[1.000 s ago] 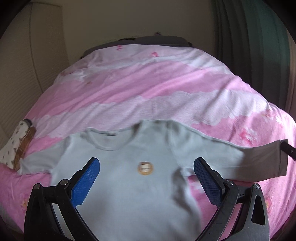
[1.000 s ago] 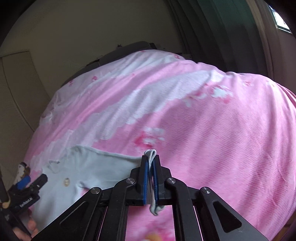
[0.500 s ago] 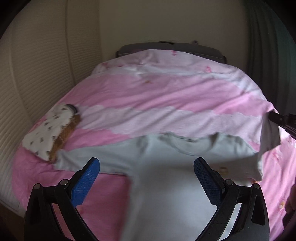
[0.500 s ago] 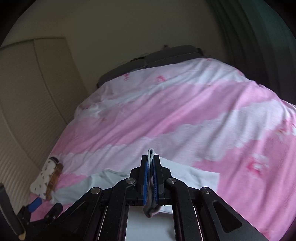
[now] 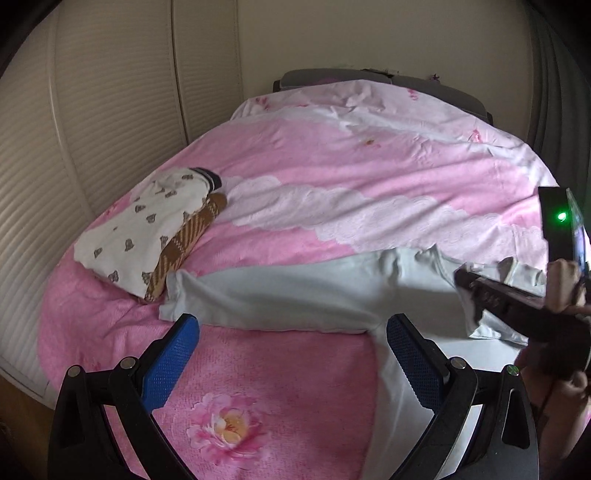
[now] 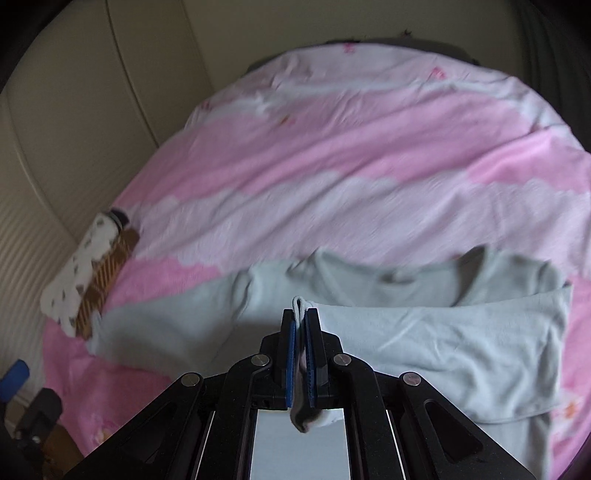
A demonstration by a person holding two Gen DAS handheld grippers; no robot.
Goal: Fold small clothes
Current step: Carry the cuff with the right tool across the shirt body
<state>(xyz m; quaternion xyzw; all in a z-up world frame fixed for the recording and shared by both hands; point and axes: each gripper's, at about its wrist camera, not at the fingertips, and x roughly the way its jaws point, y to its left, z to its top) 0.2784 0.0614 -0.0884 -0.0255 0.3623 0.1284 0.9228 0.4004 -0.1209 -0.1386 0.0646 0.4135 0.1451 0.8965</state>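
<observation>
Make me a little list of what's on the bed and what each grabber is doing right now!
surface: pink bedspread with a printed flower
garment being folded: pale blue shirt, one sleeve folded across its body, the other lying flat toward the bed's left edge
right gripper: shut on the shirt's sleeve cuff
left gripper: open, above the bedspread beside the flat sleeve, holding nothing
already folded: white printed garment with a brown striped one against it

Pink floral bedspread (image 5: 332, 177), cream louvered wardrobe doors (image 5: 110, 92), beige wall (image 5: 369, 33)
</observation>
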